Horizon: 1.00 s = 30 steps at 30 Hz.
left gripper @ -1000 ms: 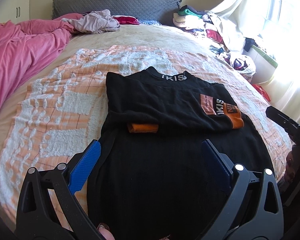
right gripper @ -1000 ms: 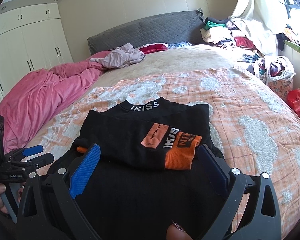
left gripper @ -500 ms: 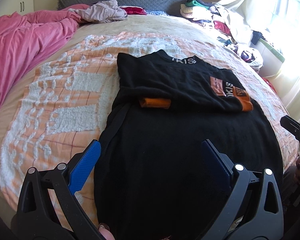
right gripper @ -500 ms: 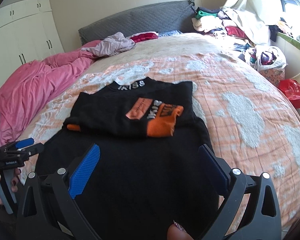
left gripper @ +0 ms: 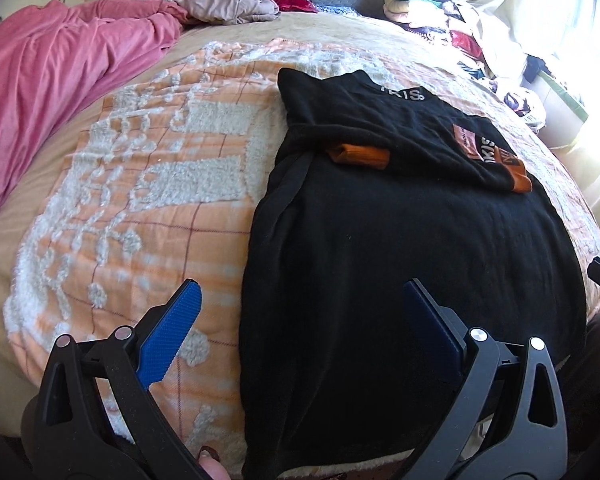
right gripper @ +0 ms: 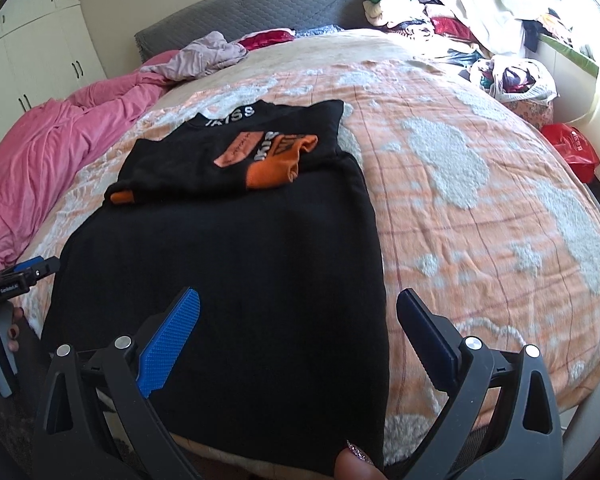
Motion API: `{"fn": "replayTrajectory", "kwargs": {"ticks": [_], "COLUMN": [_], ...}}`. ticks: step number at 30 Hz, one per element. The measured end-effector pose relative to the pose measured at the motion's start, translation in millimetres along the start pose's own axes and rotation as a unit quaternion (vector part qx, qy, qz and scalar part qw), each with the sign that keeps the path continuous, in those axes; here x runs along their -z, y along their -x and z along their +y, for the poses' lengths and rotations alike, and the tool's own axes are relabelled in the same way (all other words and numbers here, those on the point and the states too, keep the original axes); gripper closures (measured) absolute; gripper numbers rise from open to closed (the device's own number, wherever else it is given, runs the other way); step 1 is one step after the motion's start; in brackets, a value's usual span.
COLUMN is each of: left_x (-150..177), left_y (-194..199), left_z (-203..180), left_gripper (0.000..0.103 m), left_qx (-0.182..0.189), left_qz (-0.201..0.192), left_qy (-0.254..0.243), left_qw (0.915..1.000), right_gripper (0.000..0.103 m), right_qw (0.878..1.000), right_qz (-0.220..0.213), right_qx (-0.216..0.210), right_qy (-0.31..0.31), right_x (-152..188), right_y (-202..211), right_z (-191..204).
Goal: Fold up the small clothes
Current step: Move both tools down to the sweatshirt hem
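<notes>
Presently on the bed: one black sweater [left gripper: 400, 264], lying flat on the orange-and-white blanket [left gripper: 160, 200], its hem hanging at the near edge of the bed. Both sleeves folded across the chest; orange cuffs [right gripper: 274, 170] showing, one at each side of the fold. Collar lettered in white, pointing toward the grey headboard [right gripper: 260, 8].

Left gripper [left gripper: 300, 320]: blue fingers spread wide, holding nothing, straddling the sweater's left edge near the hem.

Right gripper [right gripper: 300, 320]: fingers likewise wide apart and empty, straddling the right edge of the sweater near the hem.

Other items: pink duvet [left gripper: 52, 80] bunched along the bed's left side; pale crumpled garment [right gripper: 208, 56] near the headboard; heap of mixed clothes [right gripper: 432, 16] at the far right corner; red bag [right gripper: 572, 148] beside the bed; white wardrobe [right gripper: 32, 48] behind.
</notes>
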<state>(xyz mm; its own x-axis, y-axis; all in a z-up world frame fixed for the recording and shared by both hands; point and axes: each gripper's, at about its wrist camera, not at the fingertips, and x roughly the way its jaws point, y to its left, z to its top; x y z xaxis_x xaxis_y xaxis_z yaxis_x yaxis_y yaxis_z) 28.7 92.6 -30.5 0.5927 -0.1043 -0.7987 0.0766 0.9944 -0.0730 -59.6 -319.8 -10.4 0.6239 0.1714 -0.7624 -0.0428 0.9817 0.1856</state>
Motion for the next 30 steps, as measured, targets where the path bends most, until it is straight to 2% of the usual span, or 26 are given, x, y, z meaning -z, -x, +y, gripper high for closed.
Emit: {"fn": "replayTrajectory", "kwargs": {"ticks": [9, 19, 23, 26, 30], "left_x": [18.0, 38.9, 52.2, 62.4, 69.3], "left_y": [2.8, 8.3, 2.5, -0.9, -3.4], "left_z": [21.6, 32.6, 35.1, 35.4, 36.3], "left_gripper": [0.009, 0.011, 0.028, 0.037, 0.038], "left_qx": [0.003, 0.046, 0.089, 0.093, 0.098], "left_qz": [0.022, 0.045, 0.075, 0.089, 0.101], "left_qy": [0.017, 0.042, 0.070, 0.072, 0.075], "left_qw": [0.9996, 0.9970, 0.9907, 0.9890, 0.9872], "right_gripper": [0.005, 0.005, 0.005, 0.005, 0.005], "right_qw": [0.999, 0.998, 0.997, 0.996, 0.994], "right_qz": [0.036, 0.060, 0.080, 0.090, 0.104], "right_qx": [-0.003, -0.001, -0.006, -0.010, -0.015], "right_qy": [-0.002, 0.001, 0.007, 0.010, 0.016], "right_x": [19.4, 26.6, 29.6, 31.1, 32.6], "right_y": [-3.0, -2.7, -6.4, -7.9, -9.3], "right_z": [-7.2, -10.1, -8.9, -8.6, -7.9]}}
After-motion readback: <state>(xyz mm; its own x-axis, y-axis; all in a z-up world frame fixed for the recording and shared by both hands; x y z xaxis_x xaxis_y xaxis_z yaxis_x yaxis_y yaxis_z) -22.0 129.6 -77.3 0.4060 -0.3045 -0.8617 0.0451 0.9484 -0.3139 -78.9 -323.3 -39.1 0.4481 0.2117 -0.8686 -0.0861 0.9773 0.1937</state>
